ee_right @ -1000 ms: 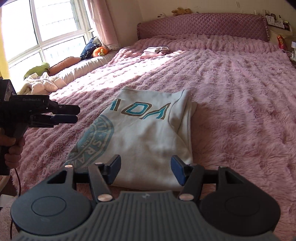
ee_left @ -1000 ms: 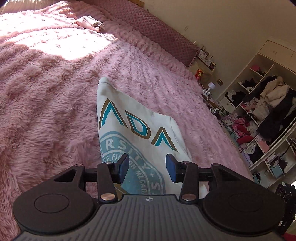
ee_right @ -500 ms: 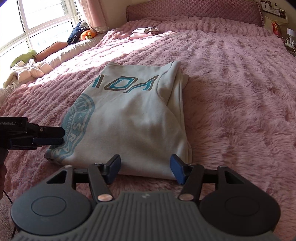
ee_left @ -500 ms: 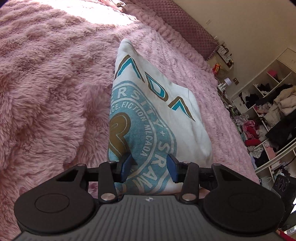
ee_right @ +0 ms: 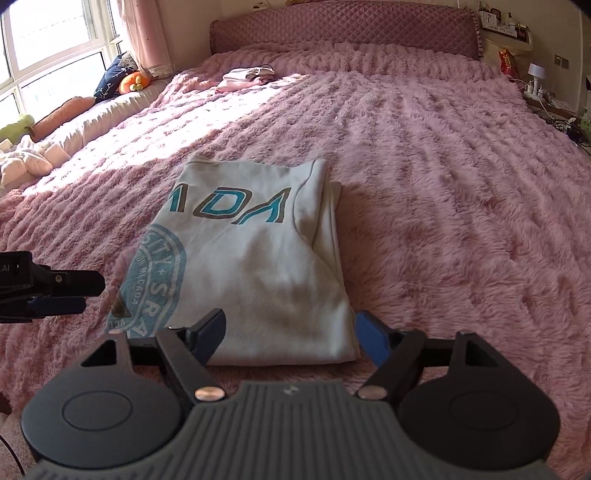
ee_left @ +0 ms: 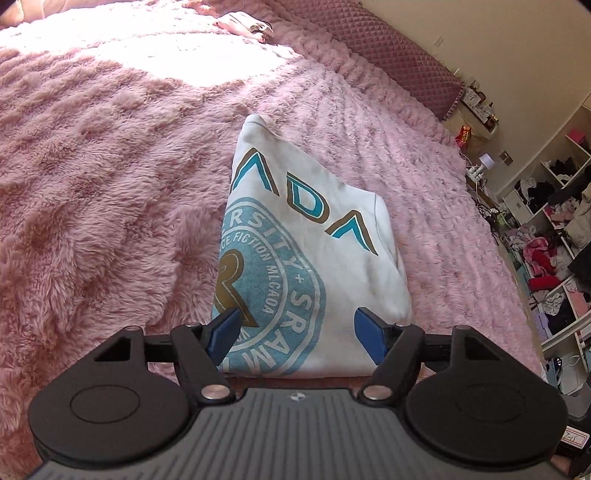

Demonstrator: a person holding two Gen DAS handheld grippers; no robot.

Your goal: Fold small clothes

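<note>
- Now the folded white cotton shirt with teal letters and a round teal print [ee_right: 255, 266] lies flat on the fluffy pink bed cover [ee_right: 443, 184], near the foot edge of the bed and well apart from the quilted pink headboard [ee_right: 343, 29].
- The left tongs [ee_left: 299, 334] have their blue pads spread wide and the jaws are opening; the near edge of the shirt [ee_left: 314, 266] shows between them, but the pads do not press on it.
- The right tongs [ee_right: 291, 336] also stand wide, the jaws are opening, and they hold nothing; the shirt's near right corner lies just in front.
- A small pile of pale pink clothes [ee_right: 247, 75] lies near the headboard, in the sunlight.
- Open white shelves full of clothes [ee_left: 554, 258] stand beside the bed.
</note>
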